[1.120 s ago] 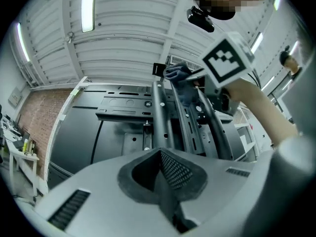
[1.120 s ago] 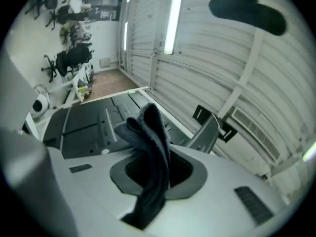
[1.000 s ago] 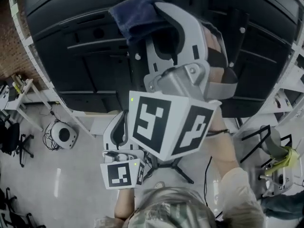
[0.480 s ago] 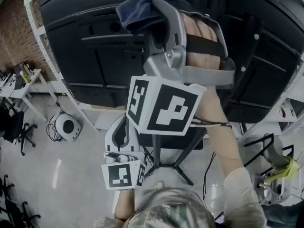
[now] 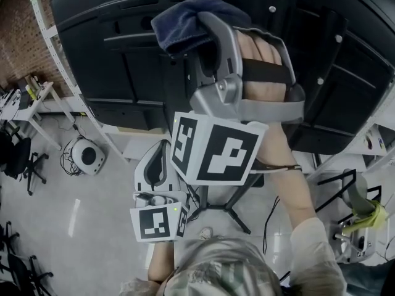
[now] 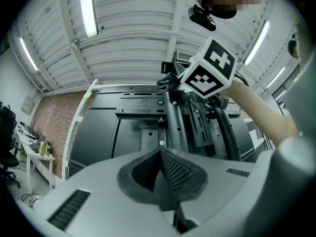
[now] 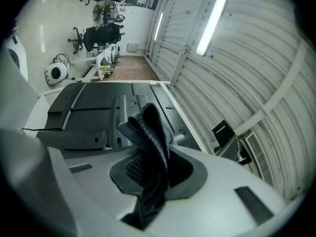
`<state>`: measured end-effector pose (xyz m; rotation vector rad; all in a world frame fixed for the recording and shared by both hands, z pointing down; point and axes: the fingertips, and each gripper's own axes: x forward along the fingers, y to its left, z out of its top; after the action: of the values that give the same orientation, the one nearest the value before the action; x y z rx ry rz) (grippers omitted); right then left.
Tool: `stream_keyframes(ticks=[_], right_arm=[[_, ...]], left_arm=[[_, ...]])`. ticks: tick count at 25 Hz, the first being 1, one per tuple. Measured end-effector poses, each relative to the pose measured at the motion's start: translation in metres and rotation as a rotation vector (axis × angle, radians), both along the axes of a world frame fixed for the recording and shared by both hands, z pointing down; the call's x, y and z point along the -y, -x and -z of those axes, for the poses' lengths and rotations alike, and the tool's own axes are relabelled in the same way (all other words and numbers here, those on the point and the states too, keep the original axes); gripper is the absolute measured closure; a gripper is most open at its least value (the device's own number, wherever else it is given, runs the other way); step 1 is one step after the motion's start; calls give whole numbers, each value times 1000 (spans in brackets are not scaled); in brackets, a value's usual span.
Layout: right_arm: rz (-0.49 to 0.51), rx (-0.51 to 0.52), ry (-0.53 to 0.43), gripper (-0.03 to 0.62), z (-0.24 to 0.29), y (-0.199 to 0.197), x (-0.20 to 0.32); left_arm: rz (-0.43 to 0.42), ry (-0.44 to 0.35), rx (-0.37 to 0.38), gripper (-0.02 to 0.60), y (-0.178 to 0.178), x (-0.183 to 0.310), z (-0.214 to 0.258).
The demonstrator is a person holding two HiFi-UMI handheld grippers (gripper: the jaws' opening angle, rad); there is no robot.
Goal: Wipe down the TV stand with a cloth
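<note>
My right gripper (image 5: pixel 194 32) is raised high against the back of a large black TV panel (image 5: pixel 111 48), shut on a dark blue cloth (image 5: pixel 182 17). In the right gripper view the cloth (image 7: pixel 150 137) is bunched between the jaws and sticks up past them. The black stand's mounting column and brackets (image 6: pixel 185 117) run down the middle of the panel's back. My left gripper (image 5: pixel 154 168) hangs lower, near the person's chest, with its jaws shut and nothing between them (image 6: pixel 165 169).
The stand's black legs (image 5: pixel 231 211) spread on the grey floor below. A white frame rail (image 5: pixel 55 60) runs along the left. A round white device with cables (image 5: pixel 86 158) lies on the floor; desks and chairs (image 5: pixel 18 159) stand at far left. A cart (image 5: pixel 358 221) stands at right.
My right gripper with the cloth has shifted slightly up and to the right along the panel's back. The left gripper has barely moved.
</note>
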<state>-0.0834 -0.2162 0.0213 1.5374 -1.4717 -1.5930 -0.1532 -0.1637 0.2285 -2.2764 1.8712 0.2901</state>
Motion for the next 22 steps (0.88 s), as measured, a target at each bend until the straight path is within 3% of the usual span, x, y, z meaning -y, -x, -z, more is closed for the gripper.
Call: stream_keyframes(ticks=[9,22], right_arm=[[38,-11,133,537,-57,-3,-1],[18,-22,194,537,-118,-6,-2]], left_arm=[[31,-4,-12,566,12,-6,-3],[42,33,-21,566,15,-2,-18]])
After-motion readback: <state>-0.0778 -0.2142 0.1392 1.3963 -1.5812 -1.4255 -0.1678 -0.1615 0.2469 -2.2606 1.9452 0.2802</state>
